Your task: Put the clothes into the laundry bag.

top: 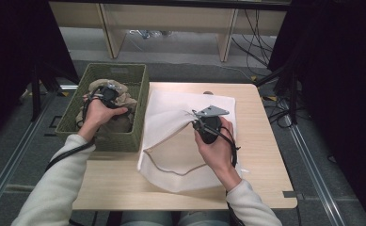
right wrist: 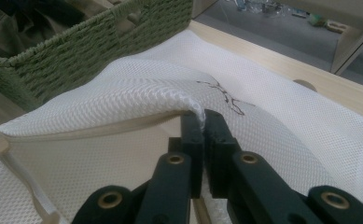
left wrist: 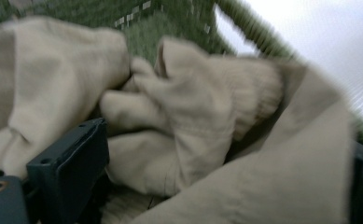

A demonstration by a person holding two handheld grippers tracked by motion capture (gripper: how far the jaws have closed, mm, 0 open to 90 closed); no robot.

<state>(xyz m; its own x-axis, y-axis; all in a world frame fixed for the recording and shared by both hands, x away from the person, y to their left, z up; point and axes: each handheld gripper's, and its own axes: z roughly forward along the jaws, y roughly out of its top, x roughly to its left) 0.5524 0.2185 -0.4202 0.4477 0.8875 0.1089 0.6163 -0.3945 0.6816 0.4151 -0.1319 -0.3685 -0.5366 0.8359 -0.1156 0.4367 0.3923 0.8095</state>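
Pinching the mesh bag (right wrist: pixel 282 126) rim in my right gripper (right wrist: pixel 202 116) — jaws clamped, bag mouth lifted off the table (top: pixel 260 141), my left gripper (left wrist: pixel 226 158) down in the basket (top: pixel 138 94), jaws wide around the beige clothes (left wrist: pixel 188 121) — cloth between them.

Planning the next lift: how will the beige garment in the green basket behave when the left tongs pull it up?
The beige garment is probably floppy: it lies crumpled in soft folds. It would likely drape and trail rather than lift whole, and might drag on the green basket rim. It looks light for its bulk.
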